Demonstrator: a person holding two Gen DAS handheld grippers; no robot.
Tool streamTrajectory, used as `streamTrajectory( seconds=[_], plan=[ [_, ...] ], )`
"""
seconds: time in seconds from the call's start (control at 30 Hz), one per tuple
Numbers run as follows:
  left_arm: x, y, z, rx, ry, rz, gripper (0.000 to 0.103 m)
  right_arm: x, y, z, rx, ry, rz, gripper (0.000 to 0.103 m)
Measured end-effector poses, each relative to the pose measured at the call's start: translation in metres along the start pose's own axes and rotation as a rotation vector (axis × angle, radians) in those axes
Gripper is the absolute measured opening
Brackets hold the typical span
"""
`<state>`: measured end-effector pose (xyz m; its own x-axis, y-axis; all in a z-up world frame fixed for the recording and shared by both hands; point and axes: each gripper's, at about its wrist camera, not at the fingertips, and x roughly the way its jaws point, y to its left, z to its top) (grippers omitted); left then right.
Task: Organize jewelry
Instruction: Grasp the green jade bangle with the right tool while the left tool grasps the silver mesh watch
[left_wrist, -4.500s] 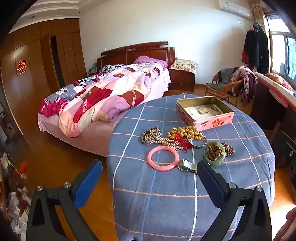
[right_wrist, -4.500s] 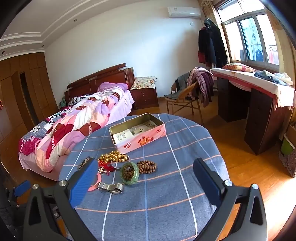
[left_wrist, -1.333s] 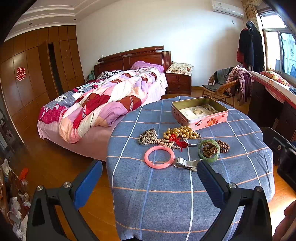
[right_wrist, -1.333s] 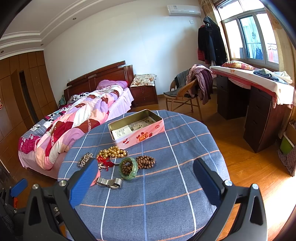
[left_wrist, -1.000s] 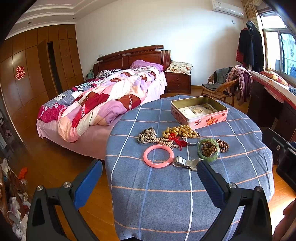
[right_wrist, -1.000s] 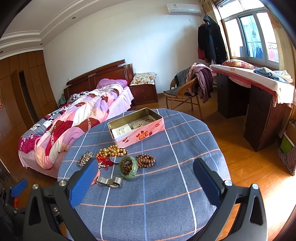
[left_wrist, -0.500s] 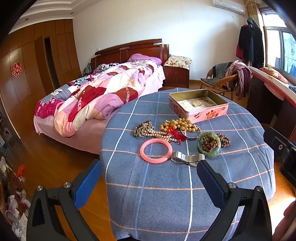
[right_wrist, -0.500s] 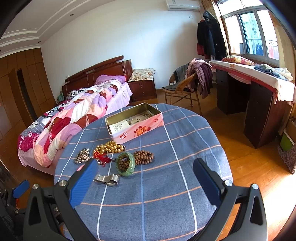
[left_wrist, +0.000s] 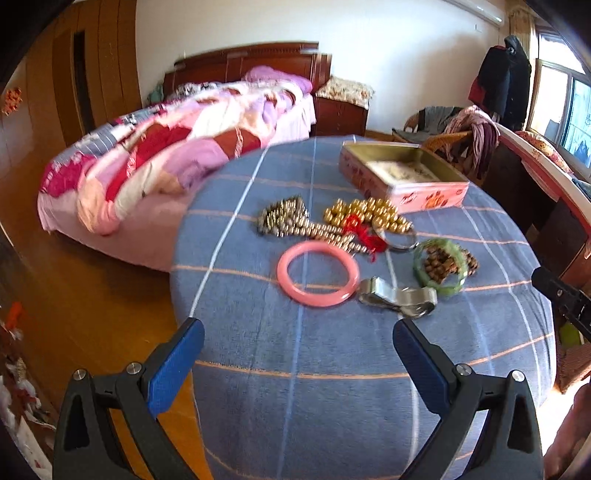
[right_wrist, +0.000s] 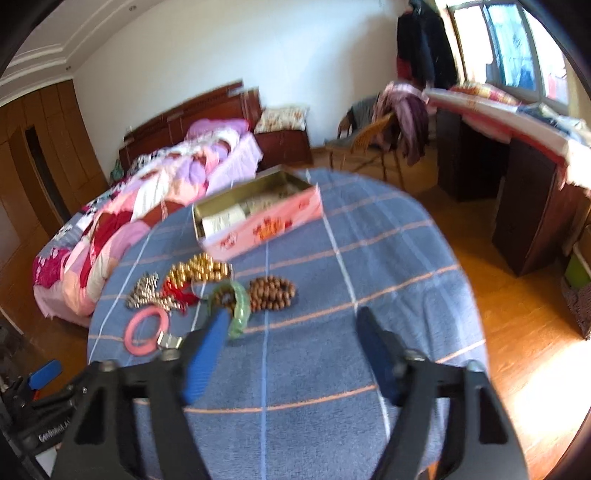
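Reaching toward the jewelry pile, nothing picked up yet, so this reads as the approach step. Left gripper (left_wrist: 297, 349) has its fingers spread wide and empty, low over the near edge of the round table (left_wrist: 332, 406), aimed at the pink bangle (left_wrist: 317, 275). Right gripper (right_wrist: 291, 347) is also spread and empty; its left finger overlaps the green bangle (right_wrist: 240, 306) in the picture, contact unclear because of blur.

All jewelry sits mid-table: pink bangle, silver clasp piece (left_wrist: 399, 297) touching it, green bangle lying over brown beads (right_wrist: 273, 293), gold beads (left_wrist: 369, 218) with a red tassel (left_wrist: 364, 234), grey bead string (left_wrist: 282, 219). Open pink tin (left_wrist: 402, 177) stands toward the far edge, apart from the pile.

Next move likely: close on one bangle by its rim, lift it, carry it to the tin. The rim is thin and smooth and could slip.

Left view shows the silver piece whole and the bangles well separated; right view hides most of the silver piece behind its finger. Right view shows the tin's long side and the brown beads better.
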<state>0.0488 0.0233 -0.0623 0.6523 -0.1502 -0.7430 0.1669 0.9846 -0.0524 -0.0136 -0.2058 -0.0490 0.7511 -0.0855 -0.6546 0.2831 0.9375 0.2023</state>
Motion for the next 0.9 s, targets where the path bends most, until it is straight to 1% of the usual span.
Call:
streamTrajectory(
  seconds=[0.07, 0.1, 0.13, 0.2, 0.27, 0.33, 0.43, 0.53, 0.63, 0.77, 0.8, 0.83, 0.87, 0.9],
  plan=[
    [0.011, 0.005, 0.003, -0.009, 0.026, -0.031, 0.101, 0.010, -0.002, -0.001, 0.012, 0.039, 0.027, 0.061],
    [0.013, 0.006, 0.004, -0.011, 0.023, -0.035, 0.098, 0.015, -0.003, -0.001, 0.014, 0.051, 0.037, 0.059],
    [0.017, 0.007, 0.006, -0.008, 0.024, -0.037, 0.092, 0.018, -0.002, -0.002, 0.011, 0.060, 0.047, 0.054],
    [0.027, 0.008, 0.009, 0.003, 0.049, -0.051, 0.085, 0.026, 0.002, -0.001, -0.007, 0.083, 0.082, 0.049],
    [0.037, 0.009, 0.013, -0.005, 0.075, -0.058, 0.083, 0.031, 0.008, -0.002, -0.031, 0.103, 0.117, 0.048],
    [0.045, 0.007, 0.017, -0.008, 0.096, -0.077, 0.080, 0.036, 0.013, -0.002, -0.049, 0.109, 0.143, 0.049],
    [0.049, 0.001, 0.025, 0.001, 0.101, -0.117, 0.080, 0.043, 0.015, 0.001, -0.053, 0.120, 0.164, 0.049],
    [0.048, -0.010, 0.032, 0.035, 0.083, -0.149, 0.080, 0.054, 0.016, 0.007, -0.045, 0.136, 0.166, 0.049],
    [0.051, -0.018, 0.032, 0.066, 0.091, -0.177, 0.080, 0.067, 0.015, 0.013, -0.026, 0.161, 0.176, 0.049],
    [0.054, -0.019, 0.029, 0.086, 0.112, -0.187, 0.080, 0.088, 0.022, 0.012, -0.050, 0.241, 0.206, 0.049],
    [0.055, -0.018, 0.028, 0.084, 0.118, -0.195, 0.080, 0.093, 0.024, 0.011, -0.055, 0.264, 0.213, 0.044],
    [0.056, -0.017, 0.027, 0.081, 0.129, -0.210, 0.080, 0.098, 0.027, 0.009, -0.062, 0.289, 0.219, 0.026],
    [0.057, -0.018, 0.027, 0.080, 0.135, -0.219, 0.080, 0.101, 0.028, 0.007, -0.069, 0.312, 0.230, 0.020],
    [0.056, -0.018, 0.027, 0.082, 0.135, -0.229, 0.080, 0.100, 0.029, 0.007, -0.072, 0.311, 0.237, 0.019]
  ],
)
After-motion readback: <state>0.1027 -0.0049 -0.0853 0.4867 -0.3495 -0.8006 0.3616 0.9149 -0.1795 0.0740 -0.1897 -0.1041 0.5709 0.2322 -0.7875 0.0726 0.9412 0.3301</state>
